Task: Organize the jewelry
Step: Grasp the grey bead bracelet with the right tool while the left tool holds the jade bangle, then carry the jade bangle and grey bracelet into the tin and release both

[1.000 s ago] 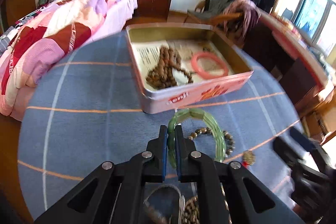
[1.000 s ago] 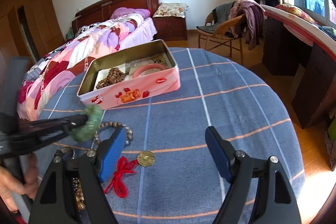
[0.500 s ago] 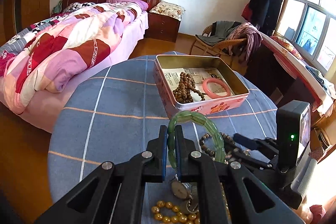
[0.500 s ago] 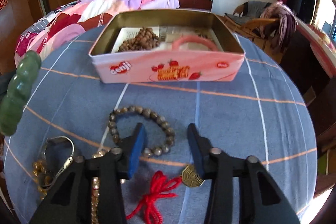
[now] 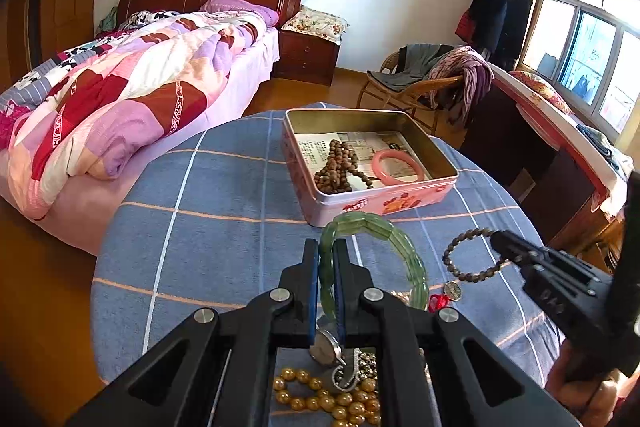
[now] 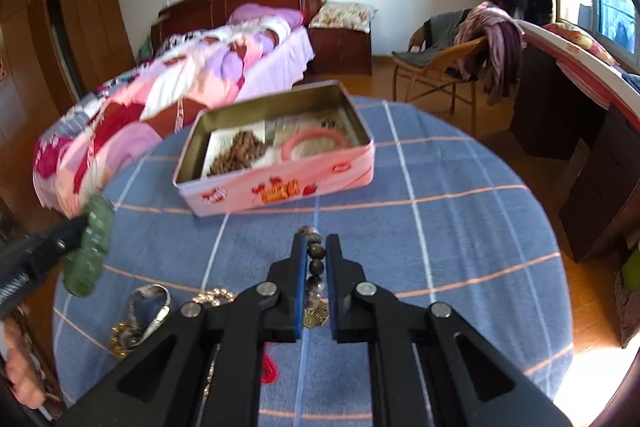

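Left claw [image 5: 326, 263]: clamped on translucent green segmented bangle [image 5: 376, 251], ring bulging toward 1 o'clock.
Right claw [image 6: 316, 259]: pinching brown beaded bracelet [image 6: 314, 263] edge-on, above blue checked tabletop [image 6: 440, 227].
Pink rectangular tin [image 5: 376, 203]: 12 o'clock; red lettering unreadable.

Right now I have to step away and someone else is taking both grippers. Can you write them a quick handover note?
Left gripper: shut on the green jade-like bangle, held above the blue checked tablecloth.
Right gripper: shut on the dark round-bead bracelet, also lifted.
Done: the brown wooden bead string and the pink ring bangle lie in the open pink tin box.
Left: drop both held pieces in the tin, then the gold bead strand, the silver watch and the brass coin charm on red cord.
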Demonstrator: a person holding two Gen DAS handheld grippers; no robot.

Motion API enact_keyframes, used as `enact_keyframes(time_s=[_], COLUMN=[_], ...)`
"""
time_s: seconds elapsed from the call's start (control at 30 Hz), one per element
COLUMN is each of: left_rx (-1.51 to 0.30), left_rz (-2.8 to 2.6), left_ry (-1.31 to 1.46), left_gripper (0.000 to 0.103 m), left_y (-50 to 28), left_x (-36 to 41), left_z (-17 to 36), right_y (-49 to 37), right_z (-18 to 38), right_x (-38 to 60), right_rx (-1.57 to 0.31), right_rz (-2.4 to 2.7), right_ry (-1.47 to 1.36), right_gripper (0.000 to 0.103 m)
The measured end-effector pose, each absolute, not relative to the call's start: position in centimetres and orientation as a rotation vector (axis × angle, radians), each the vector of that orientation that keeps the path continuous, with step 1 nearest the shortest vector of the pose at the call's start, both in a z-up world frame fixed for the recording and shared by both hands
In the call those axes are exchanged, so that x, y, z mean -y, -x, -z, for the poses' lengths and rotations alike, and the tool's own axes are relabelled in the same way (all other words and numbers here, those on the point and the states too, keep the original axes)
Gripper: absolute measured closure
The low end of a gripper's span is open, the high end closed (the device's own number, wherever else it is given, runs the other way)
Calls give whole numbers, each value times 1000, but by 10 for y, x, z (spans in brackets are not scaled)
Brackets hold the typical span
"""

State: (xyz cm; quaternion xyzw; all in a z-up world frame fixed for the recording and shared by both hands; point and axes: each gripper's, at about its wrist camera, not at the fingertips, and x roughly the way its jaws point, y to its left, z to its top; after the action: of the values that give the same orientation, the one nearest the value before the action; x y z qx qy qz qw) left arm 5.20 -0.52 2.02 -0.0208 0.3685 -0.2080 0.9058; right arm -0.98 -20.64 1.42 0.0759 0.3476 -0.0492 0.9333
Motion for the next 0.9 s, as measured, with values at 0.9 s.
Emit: enact_keyframes(time_s=[0.9], left_rx=[-720], left_rz=[447], left_ry=[-8], left_gripper=[97], left_y=[-16], left_x=[16], left_z=[-27], right_y=[41], right_z=[-45], right_x=[186], right_rx=[-576], right_rz=[99], right_ry=[-125], right_gripper=[91])
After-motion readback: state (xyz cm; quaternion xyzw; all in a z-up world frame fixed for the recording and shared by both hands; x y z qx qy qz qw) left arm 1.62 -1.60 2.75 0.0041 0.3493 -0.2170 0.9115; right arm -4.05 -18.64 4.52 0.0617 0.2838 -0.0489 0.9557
